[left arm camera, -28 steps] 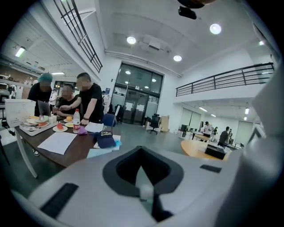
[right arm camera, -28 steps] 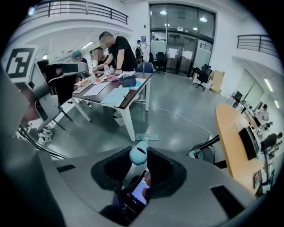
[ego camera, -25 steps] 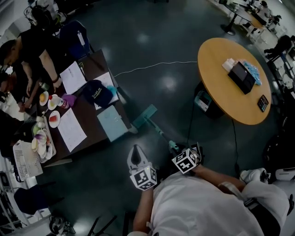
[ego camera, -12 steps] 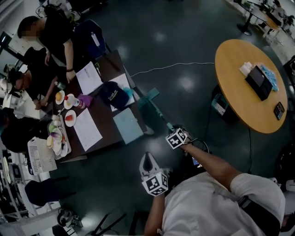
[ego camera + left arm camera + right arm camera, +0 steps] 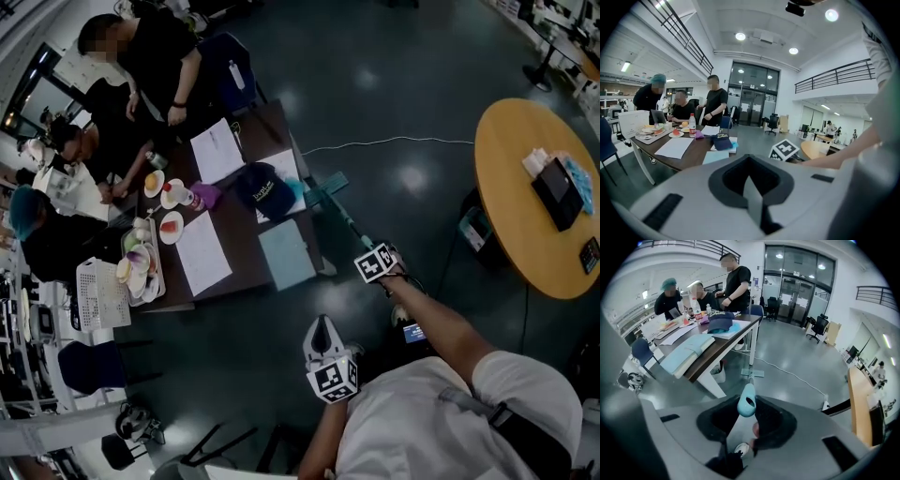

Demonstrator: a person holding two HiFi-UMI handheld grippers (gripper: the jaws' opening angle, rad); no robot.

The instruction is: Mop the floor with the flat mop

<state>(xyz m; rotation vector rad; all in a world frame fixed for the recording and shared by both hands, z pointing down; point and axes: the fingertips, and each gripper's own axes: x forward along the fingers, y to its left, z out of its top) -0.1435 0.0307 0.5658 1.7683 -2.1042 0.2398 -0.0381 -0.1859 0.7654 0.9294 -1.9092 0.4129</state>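
The flat mop's teal head [image 5: 323, 187] lies on the dark floor beside the brown table's corner. Its thin pole [image 5: 351, 228] slants back to my right gripper [image 5: 367, 253], which is shut on the handle. In the right gripper view the teal handle end [image 5: 747, 401] sticks up between the jaws of the right gripper [image 5: 746, 423], and the mop head [image 5: 753, 373] rests on the floor near a white table leg. My left gripper [image 5: 322, 330] is close to my body, shut and holding nothing. In its own view the left gripper [image 5: 752, 199] points toward the table.
The brown table [image 5: 244, 239] carries papers, a dark cap [image 5: 266, 190], plates and a white basket. Several people stand or sit at its far side. A round wooden table [image 5: 525, 234] is at right. A white cable [image 5: 394, 142] crosses the floor. Chairs stand at lower left.
My right arm has stretched forward and the mop head has slid away from me along the table's end. The left gripper stayed near my body.
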